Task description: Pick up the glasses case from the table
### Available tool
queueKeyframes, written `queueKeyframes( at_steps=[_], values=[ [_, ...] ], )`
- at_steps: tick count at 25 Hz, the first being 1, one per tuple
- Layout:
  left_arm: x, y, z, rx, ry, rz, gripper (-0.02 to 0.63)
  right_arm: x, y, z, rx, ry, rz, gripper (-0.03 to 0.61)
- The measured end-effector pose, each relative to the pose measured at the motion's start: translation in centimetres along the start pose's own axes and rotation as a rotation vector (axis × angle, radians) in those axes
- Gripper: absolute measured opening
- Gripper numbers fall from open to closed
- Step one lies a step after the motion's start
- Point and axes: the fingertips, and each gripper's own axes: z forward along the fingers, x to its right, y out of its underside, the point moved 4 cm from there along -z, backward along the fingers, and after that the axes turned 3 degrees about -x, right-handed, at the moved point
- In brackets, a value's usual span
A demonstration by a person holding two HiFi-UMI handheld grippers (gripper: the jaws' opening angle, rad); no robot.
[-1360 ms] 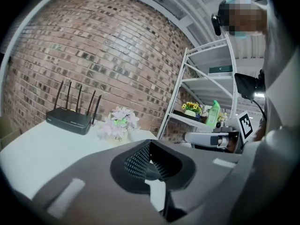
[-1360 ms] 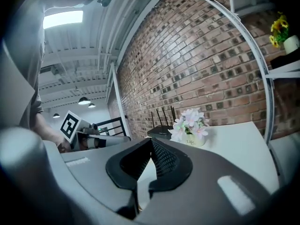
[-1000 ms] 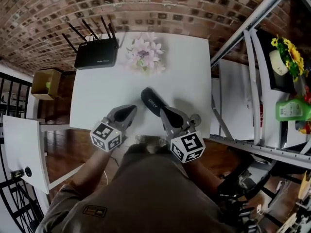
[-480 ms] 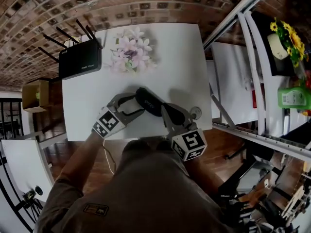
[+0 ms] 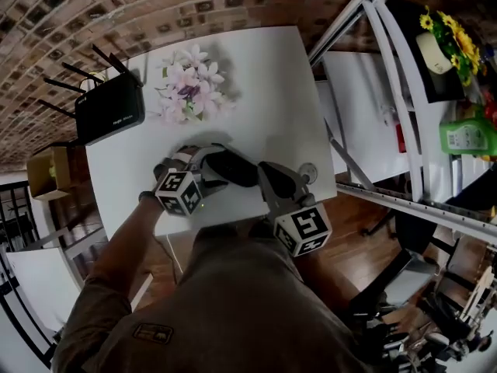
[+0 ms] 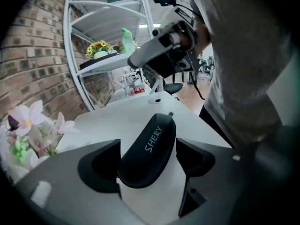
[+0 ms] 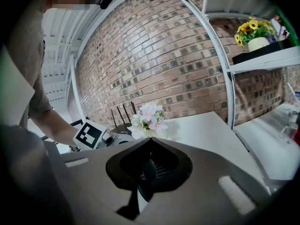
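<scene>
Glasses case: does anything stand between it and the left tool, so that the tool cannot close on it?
Nothing visible does. The glasses case lies on the table, between the opening jaws of the left tool.

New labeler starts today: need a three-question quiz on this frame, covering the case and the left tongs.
1. What lies between the left tongs? A router, B case, C flowers.
2. True or false: the case is open.
3. Fill in: the print on the case reads ____.
Key: 1 B, with the tongs opening around it; 2 false, it is closed; 3 SHERY.
</scene>
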Motion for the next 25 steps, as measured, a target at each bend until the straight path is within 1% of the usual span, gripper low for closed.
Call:
queueKeyframes(
  at_steps=[2, 4, 8, 11, 14, 17, 19, 21, 23, 25],
  values=[
    [0.0, 0.1, 0.8, -0.015, 0.019, 0.058, 0.359, 0.2, 0.1, -0.2, -0.002, 0.018, 0.008, 0.014],
    [-0.1, 0.1, 1.4, -0.024, 0.035, 0.096, 0.371, 0.4, 0.1, -0.4, -0.004, 0.031, 0.012, 0.014],
    [-0.3, 0.0, 2.4, -0.059, 0.104, 0.13, 0.396, 0.6, 0.1, -0.9, -0.005, 0.053, 0.018, 0.014],
    [-0.3, 0.1, 3.2, -0.071, 0.171, 0.134, 0.396, 0.9, 0.1, -1.3, -0.002, 0.071, 0.021, 0.014],
    [-0.4, 0.2, 3.8, -0.077, 0.206, 0.115, 0.396, 1.2, 0.0, -1.5, 0.001, 0.084, 0.024, 0.014],
    [-0.8, 0.1, 4.0, -0.08, 0.216, 0.086, 0.394, 1.4, -0.1, -1.6, 0.007, 0.092, 0.027, 0.014],
    [-1.1, 0.0, 4.0, -0.085, 0.197, 0.041, 0.394, 1.5, -0.2, -1.6, 0.01, 0.093, 0.029, 0.014],
    [-1.5, -0.1, 4.0, -0.1, 0.16, -0.019, 0.393, 1.5, -0.4, -1.6, 0.014, 0.09, 0.03, 0.014],
    [-1.6, -0.3, 3.9, -0.119, 0.127, -0.072, 0.376, 1.6, -0.5, -1.5, 0.018, 0.085, 0.028, 0.014],
    [-1.5, -0.3, 3.9, -0.129, 0.105, -0.105, 0.365, 1.7, -0.6, -1.3, 0.02, 0.079, 0.027, 0.014]
  ],
)
